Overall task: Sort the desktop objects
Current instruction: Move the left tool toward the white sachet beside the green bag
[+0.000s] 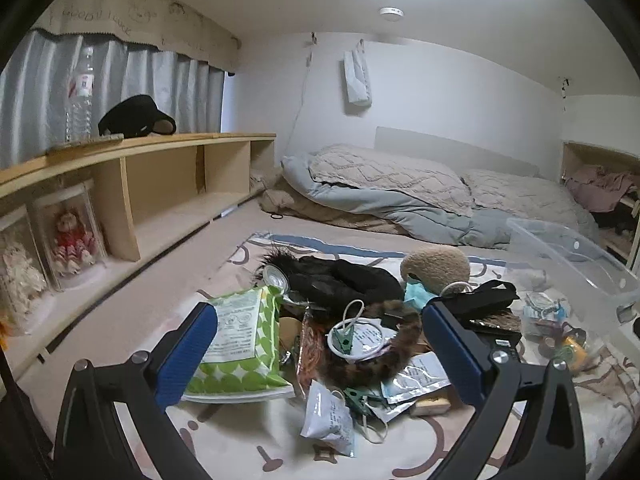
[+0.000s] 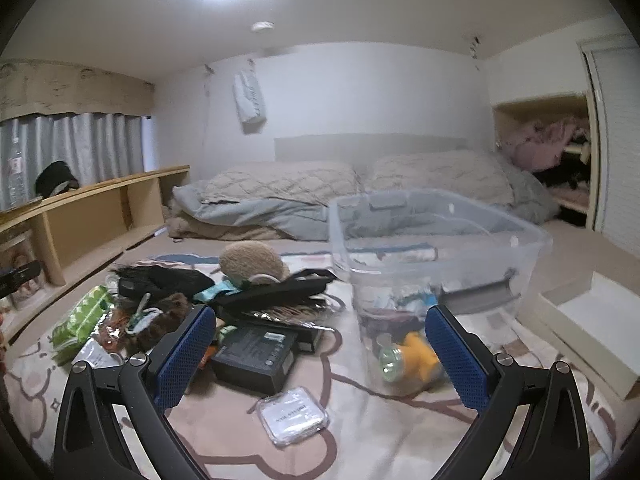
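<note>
Both tools are spread wide and carry nothing: the left tool hangs over the clutter, the right tool faces the clear bin.

The sorting looks begun but far from finished. Ahead and to the right of the right tool, the bin already holds a few small things, among them a yellow toy (the rest are blurred through the plastic).

Most of the job is left. Ahead of the left tool the heap lies on the patterned mat: a green wipes pack, a white ring, a foil sachet, a plush ball. Between the right tool's fingers sit a black box and a small clear case, both outside the bin.
</note>
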`<state>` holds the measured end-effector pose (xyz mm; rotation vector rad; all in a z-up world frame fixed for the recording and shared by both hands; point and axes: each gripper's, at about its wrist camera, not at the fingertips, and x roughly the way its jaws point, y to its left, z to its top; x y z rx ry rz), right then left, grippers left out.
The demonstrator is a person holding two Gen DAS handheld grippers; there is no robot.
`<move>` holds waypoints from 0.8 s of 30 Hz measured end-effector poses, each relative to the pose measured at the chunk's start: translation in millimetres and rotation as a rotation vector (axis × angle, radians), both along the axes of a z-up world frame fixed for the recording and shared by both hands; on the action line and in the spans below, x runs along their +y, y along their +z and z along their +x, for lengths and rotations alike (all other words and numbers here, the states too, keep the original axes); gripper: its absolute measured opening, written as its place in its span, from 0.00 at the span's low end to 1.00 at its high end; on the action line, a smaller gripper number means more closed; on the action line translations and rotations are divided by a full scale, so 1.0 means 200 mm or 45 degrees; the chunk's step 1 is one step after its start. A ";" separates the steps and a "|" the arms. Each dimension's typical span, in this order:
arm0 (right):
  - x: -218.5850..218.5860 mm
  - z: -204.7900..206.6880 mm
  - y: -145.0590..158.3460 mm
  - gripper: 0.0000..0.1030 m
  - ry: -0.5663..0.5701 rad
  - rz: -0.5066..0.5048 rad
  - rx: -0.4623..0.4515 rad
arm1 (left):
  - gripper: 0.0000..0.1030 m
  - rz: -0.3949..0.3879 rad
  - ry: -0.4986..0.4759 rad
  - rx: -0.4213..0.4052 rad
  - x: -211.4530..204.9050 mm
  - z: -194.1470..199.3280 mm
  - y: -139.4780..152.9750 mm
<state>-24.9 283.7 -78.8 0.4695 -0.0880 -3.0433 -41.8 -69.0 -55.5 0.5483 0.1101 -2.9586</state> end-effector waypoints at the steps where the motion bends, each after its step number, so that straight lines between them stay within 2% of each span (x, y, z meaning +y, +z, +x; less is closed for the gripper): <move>1: -0.01 0.01 0.01 1.00 0.019 0.013 0.014 | 1.00 -0.016 0.010 -0.004 0.00 0.00 0.00; 6: -0.14 0.01 0.01 1.00 0.183 0.143 0.005 | 1.00 -0.060 -0.002 -0.040 0.01 -0.02 -0.02; 9: -0.19 0.00 0.00 1.00 0.230 0.198 -0.013 | 1.00 -0.040 -0.035 -0.068 -0.01 -0.04 -0.04; 12: -0.16 -0.04 -0.03 1.00 0.238 0.155 -0.057 | 1.00 0.005 -0.049 -0.091 -0.05 -0.07 -0.07; 16: -0.11 -0.10 -0.06 1.00 0.226 0.066 -0.118 | 1.00 0.042 0.000 -0.138 -0.10 -0.12 -0.15; 19: -0.10 -0.13 -0.09 1.00 0.206 0.046 -0.152 | 1.00 0.076 0.040 -0.225 -0.15 -0.19 -0.25; 24: -0.11 -0.17 -0.12 1.00 0.204 0.071 -0.195 | 1.00 0.002 0.072 -0.344 -0.09 -0.32 -0.40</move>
